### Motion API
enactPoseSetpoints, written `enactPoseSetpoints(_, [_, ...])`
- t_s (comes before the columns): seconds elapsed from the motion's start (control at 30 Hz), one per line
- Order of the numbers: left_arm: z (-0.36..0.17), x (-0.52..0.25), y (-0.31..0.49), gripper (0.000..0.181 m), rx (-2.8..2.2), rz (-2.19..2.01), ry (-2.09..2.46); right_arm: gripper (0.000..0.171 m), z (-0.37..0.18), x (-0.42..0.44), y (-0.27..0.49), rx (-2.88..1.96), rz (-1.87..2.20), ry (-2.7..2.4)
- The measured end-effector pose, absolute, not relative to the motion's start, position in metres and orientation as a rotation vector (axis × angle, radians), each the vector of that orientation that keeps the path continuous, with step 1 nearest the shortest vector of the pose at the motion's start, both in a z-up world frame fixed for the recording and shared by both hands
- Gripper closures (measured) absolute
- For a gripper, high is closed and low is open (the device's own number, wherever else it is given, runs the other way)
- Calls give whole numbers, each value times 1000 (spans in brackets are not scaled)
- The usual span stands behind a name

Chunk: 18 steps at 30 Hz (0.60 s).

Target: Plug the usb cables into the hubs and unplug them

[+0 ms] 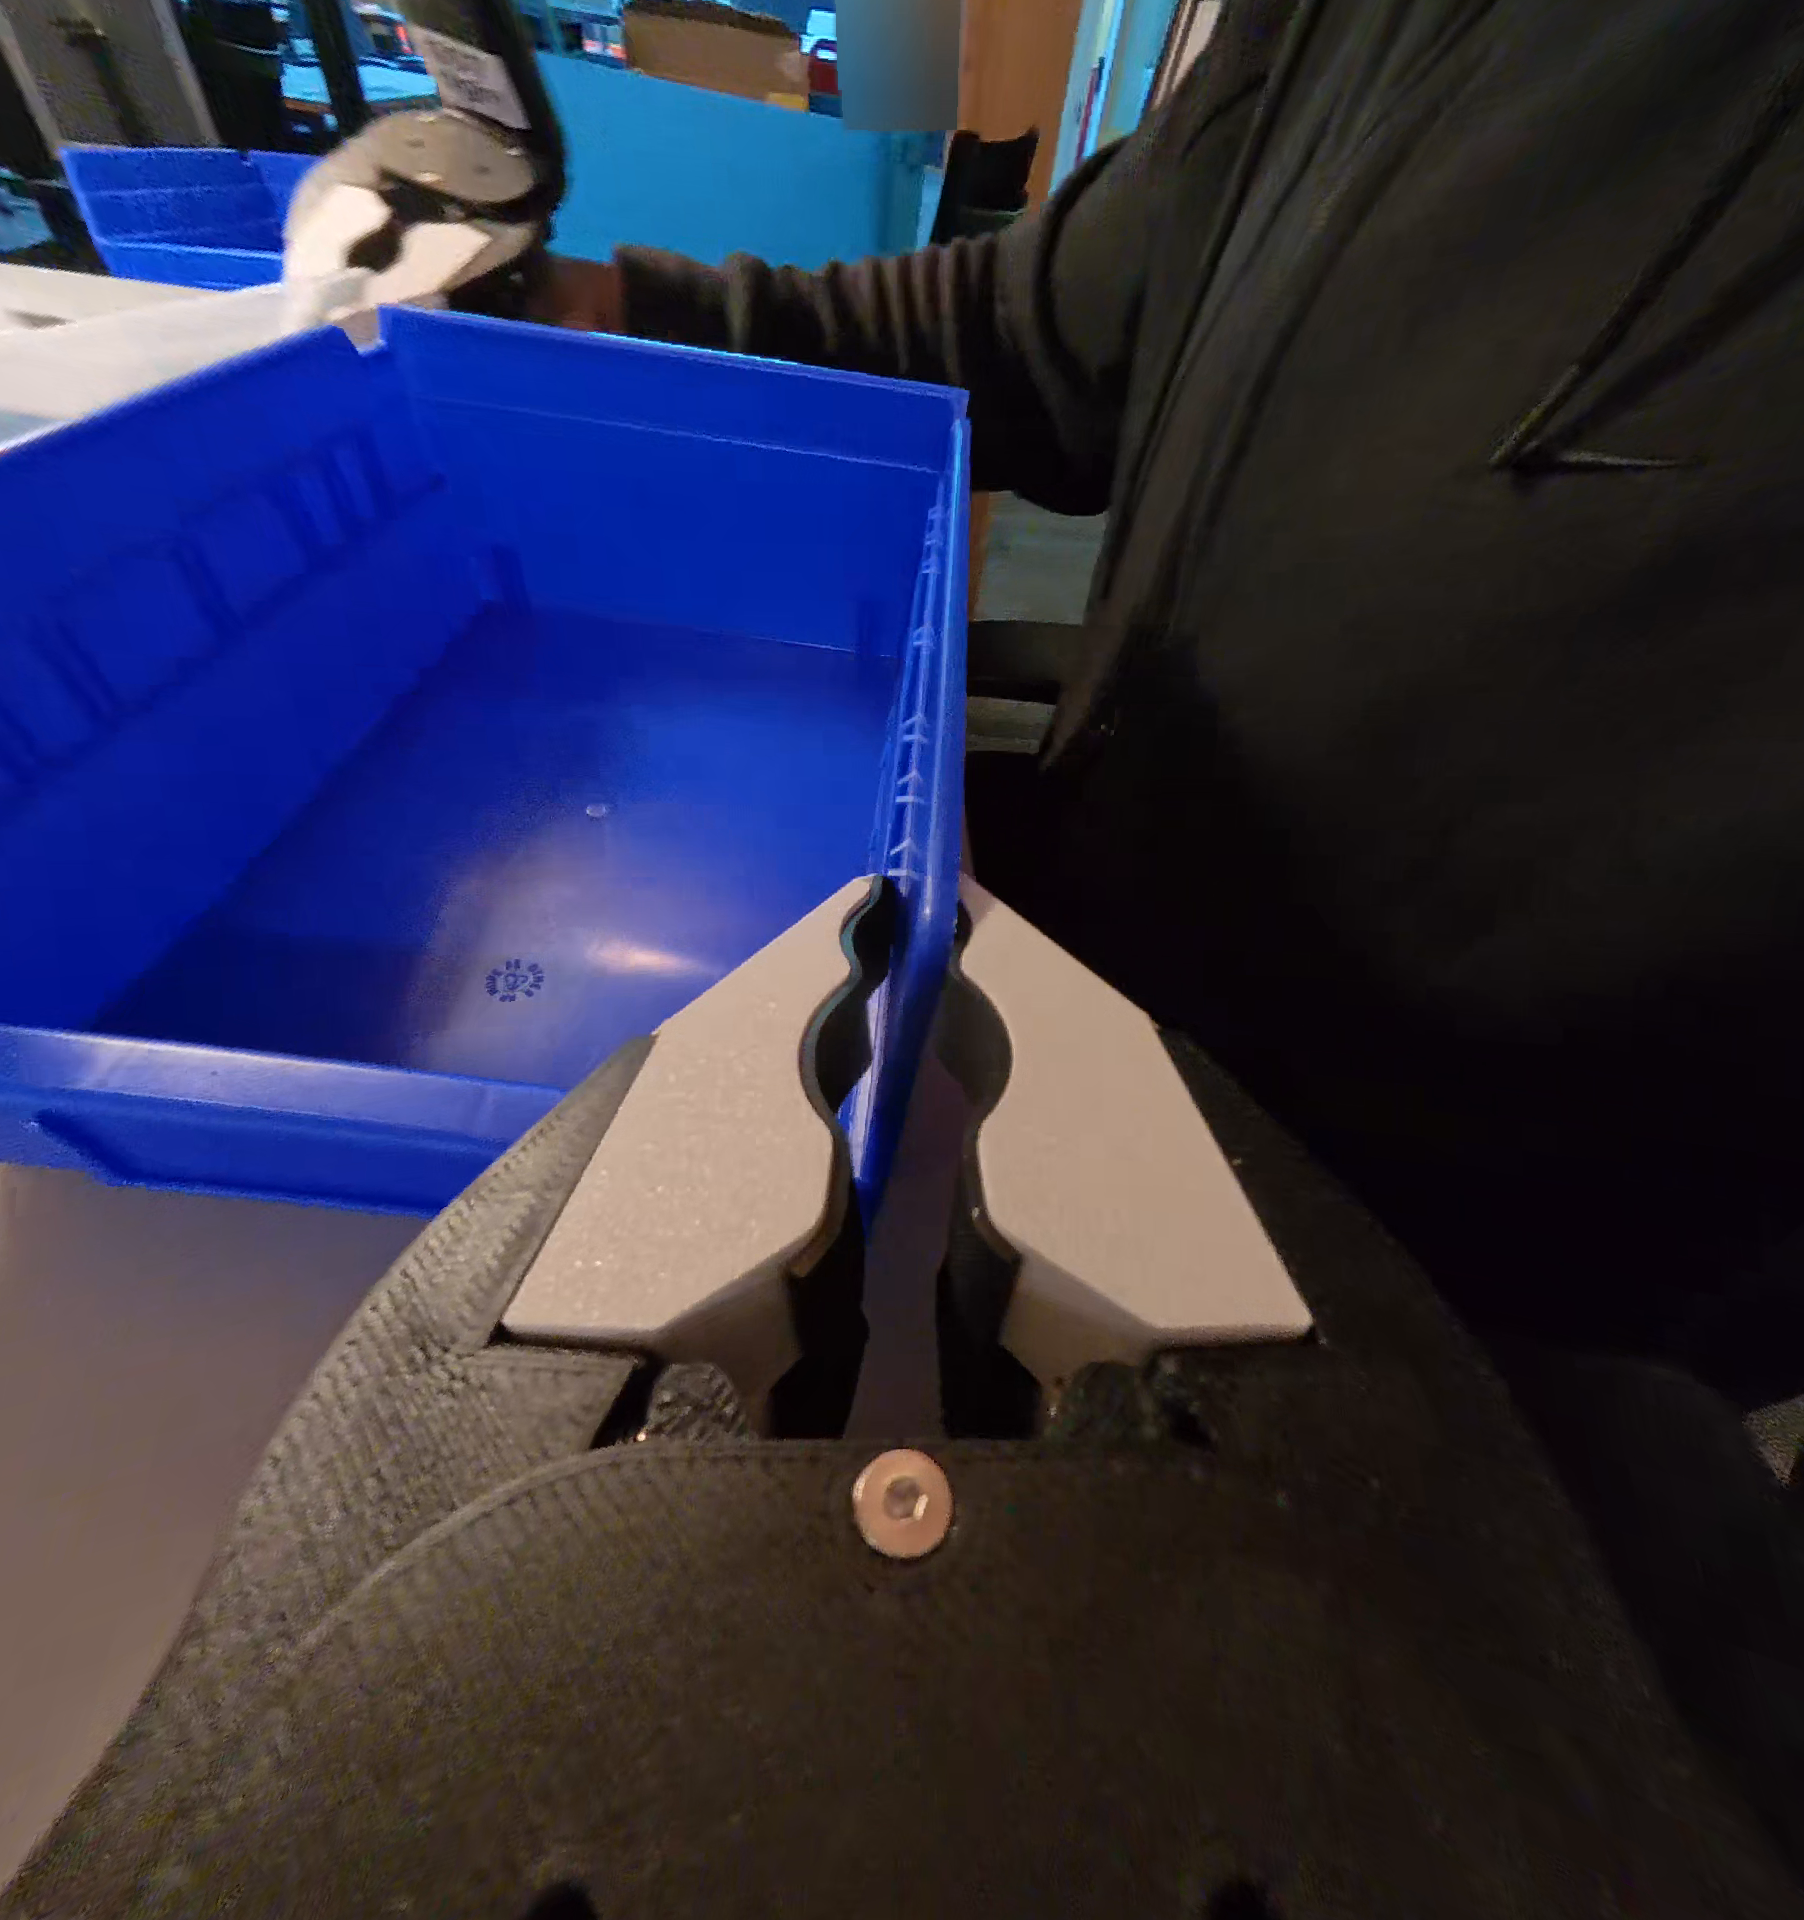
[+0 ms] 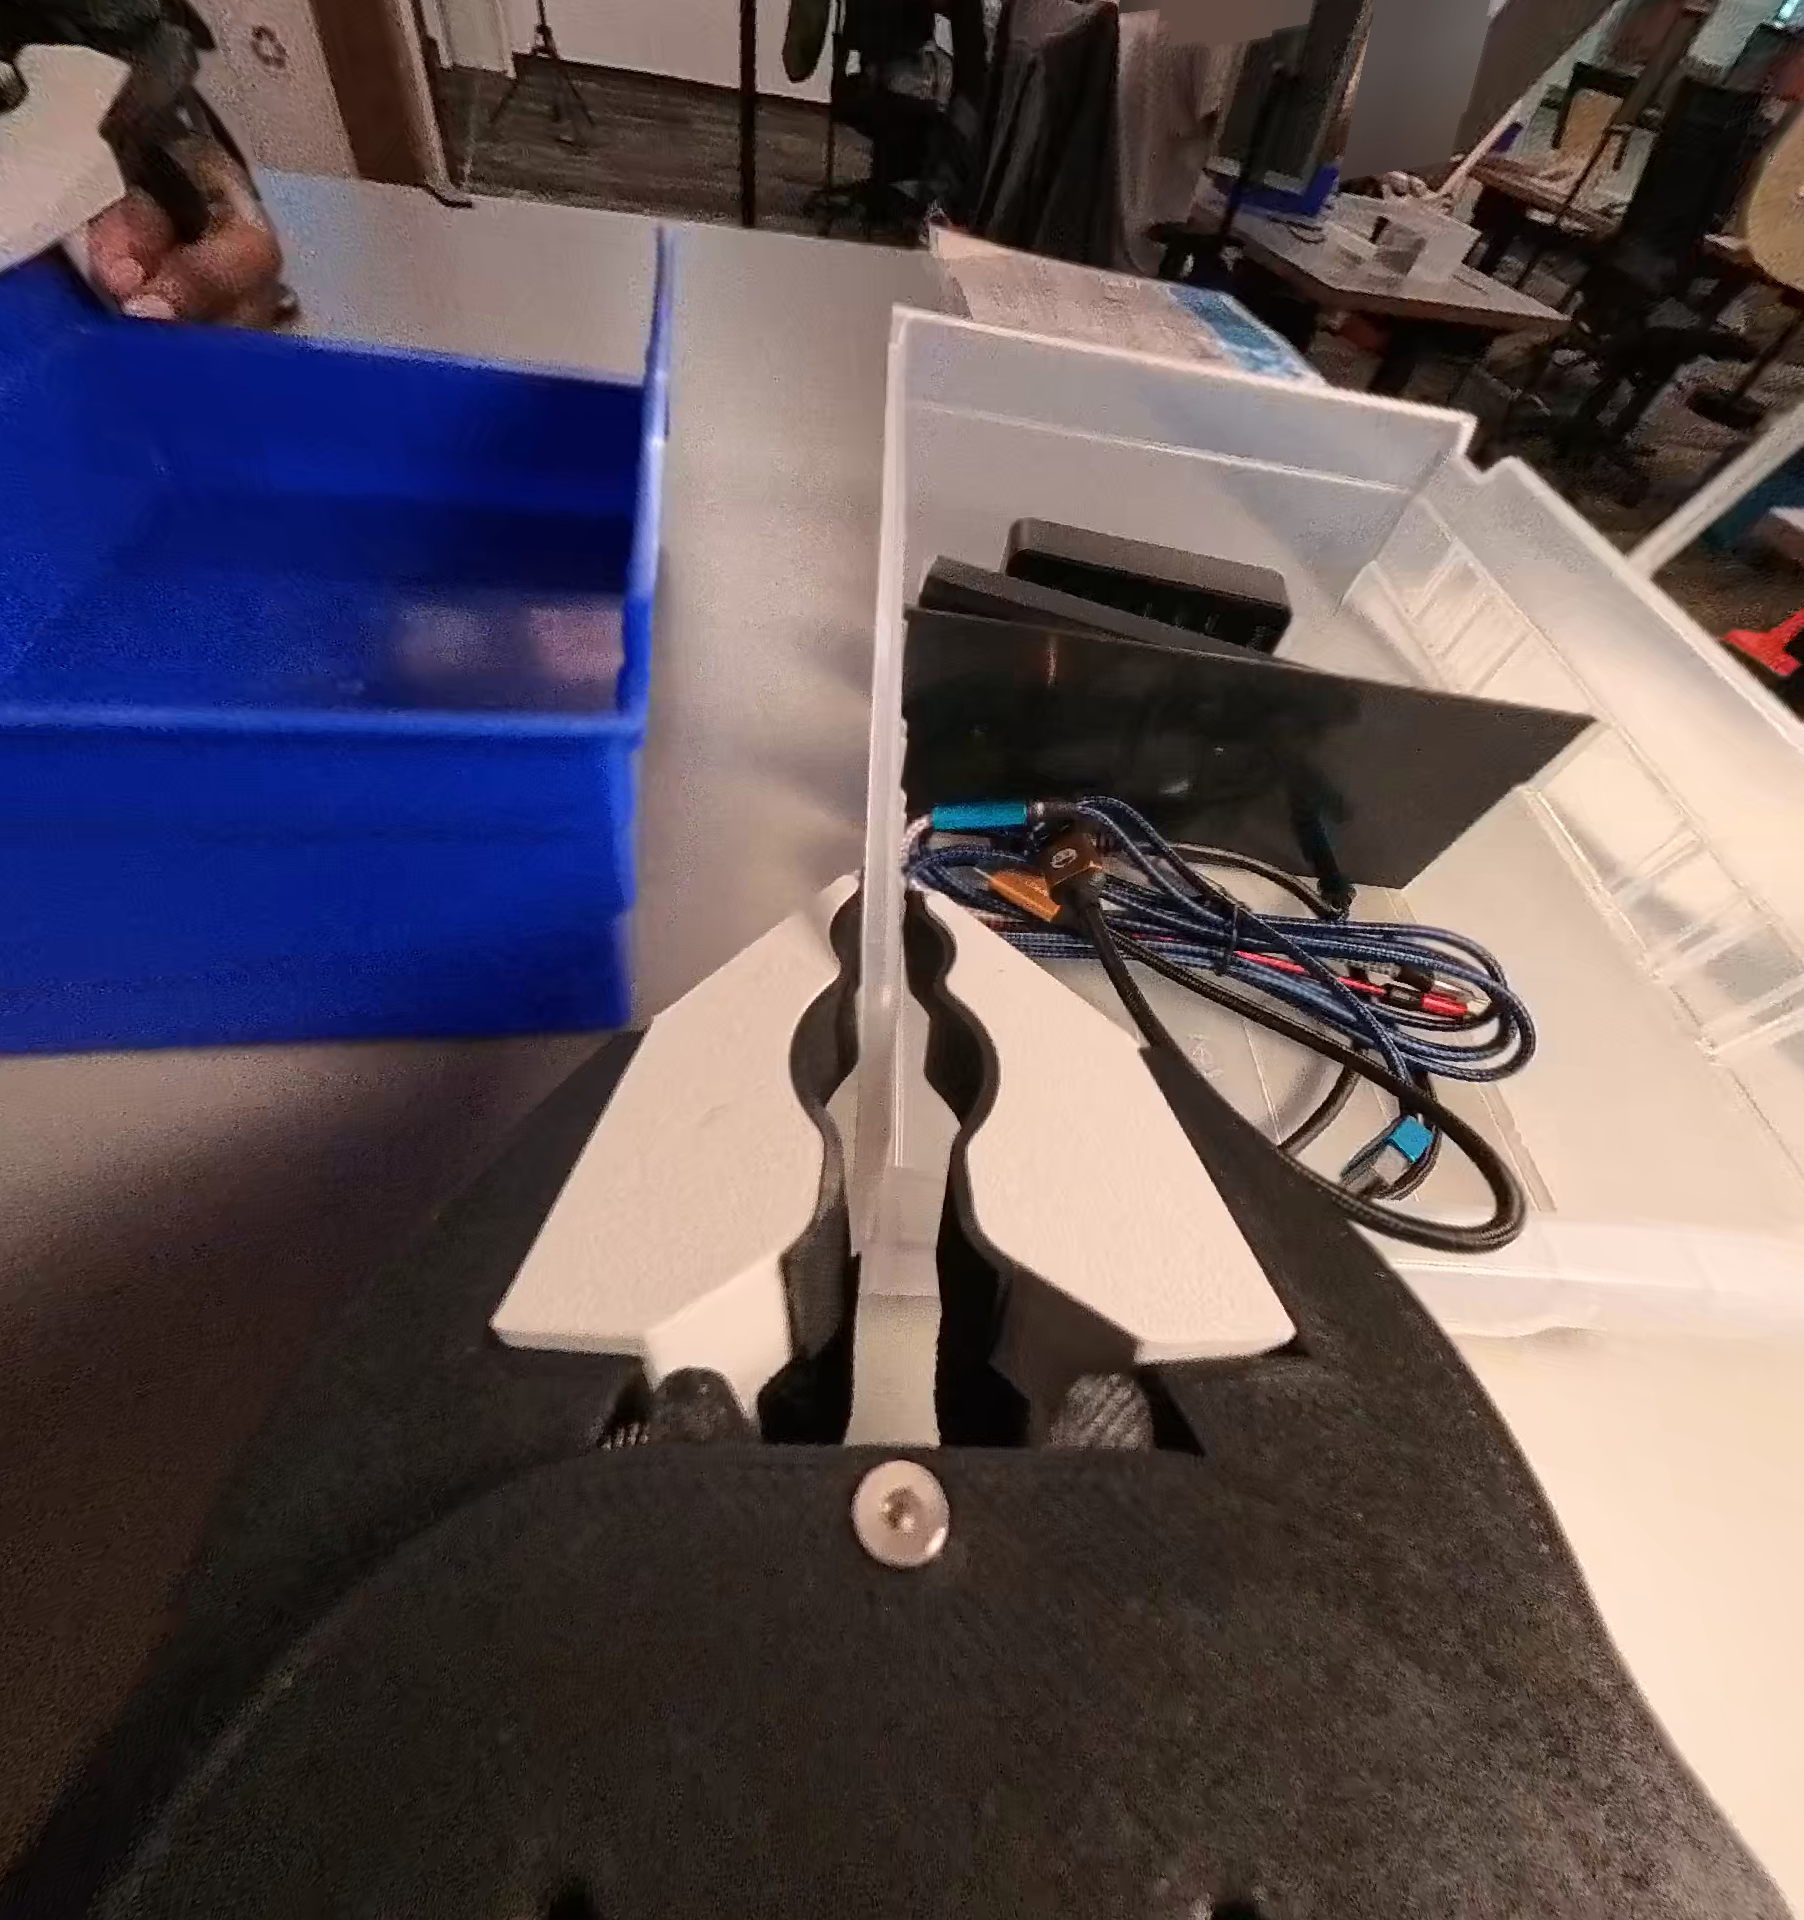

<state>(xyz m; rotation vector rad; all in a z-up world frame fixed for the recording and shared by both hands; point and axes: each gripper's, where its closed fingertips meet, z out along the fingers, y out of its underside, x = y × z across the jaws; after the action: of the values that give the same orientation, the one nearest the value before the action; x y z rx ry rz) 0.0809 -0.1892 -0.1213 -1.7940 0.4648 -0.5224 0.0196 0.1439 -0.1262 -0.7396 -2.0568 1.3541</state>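
My left gripper [image 1: 921, 899] is shut on the right side wall of an empty blue bin [image 1: 524, 790]. My right gripper [image 2: 885, 894] is shut on the left side wall of a clear plastic bin [image 2: 1168, 436]. Inside the clear bin lies a bundle of braided usb cables [image 2: 1282, 945], blue, black and red, with orange and teal plugs. Behind a black divider plate [image 2: 1210, 727] stand black hubs [image 2: 1147, 582]. The blue bin also shows blurred at the left of the right wrist view [image 2: 285, 665], with the left gripper [image 2: 36, 156] at its far corner.
Both bins sit on a pale grey table [image 2: 763, 488]. A person in a black jacket [image 1: 1449, 623] stands close on the right of the blue bin. Another blue bin [image 1: 181, 208] is farther back. The right gripper [image 1: 410, 218] shows blurred beyond the blue bin. About 35 centimetres separates my left fingertips from my right.
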Motion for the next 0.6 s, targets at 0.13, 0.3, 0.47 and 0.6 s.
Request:
enactPoseSetpoints(0.13, [-121,99,-174,173,-1788,-523,490,167,-127,-11,113,-669,1387,-2093])
enactPoseSetpoints(0.3, [-117,107,-172,172,-1784,-482,481,160,-94,-14,111,-563,1514,-1955])
enactPoseSetpoints(0.47, [-65,100,-190,155,-1601,-541,465,151,-52,-6,177,-708,1519,-1718])
enactPoseSetpoints(0.6, [-17,24,-169,140,-1547,-312,188,134,-41,20,199,-1018,1429,-1714])
